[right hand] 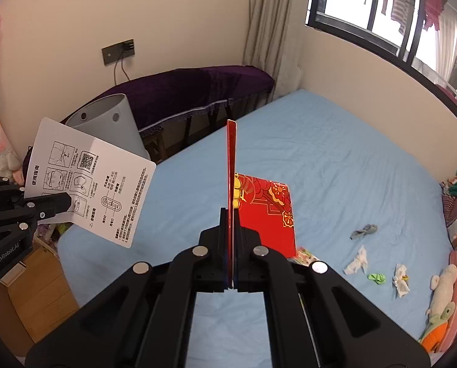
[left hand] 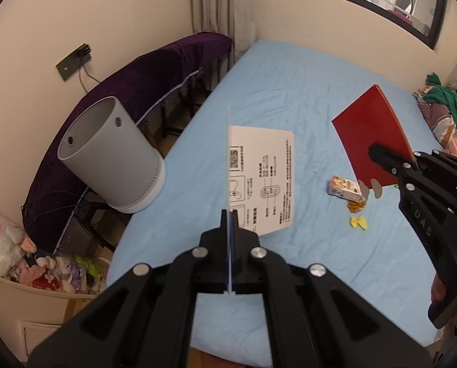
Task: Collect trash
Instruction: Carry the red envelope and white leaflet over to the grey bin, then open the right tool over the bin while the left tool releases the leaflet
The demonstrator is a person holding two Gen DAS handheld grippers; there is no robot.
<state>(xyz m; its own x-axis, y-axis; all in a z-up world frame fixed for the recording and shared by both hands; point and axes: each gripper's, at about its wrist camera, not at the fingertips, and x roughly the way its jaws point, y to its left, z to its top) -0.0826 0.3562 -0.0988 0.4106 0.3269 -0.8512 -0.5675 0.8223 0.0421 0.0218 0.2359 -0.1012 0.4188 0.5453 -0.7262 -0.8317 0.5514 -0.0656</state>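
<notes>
The left claw [left hand: 230,214] is clamped tight on the edge of a white printed instruction card [left hand: 260,181], held above the light blue bed [left hand: 289,92] near its left edge. The right claw [right hand: 230,211] is pinched shut on a red decorated envelope [right hand: 266,211], held edge-up above the bed's middle.

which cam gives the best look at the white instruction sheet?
Right wrist: the white instruction sheet faces the lens, diagrams readable, pinched by the left gripper. Left wrist sees it obliquely, folded edge-on between its own fingers.
</notes>
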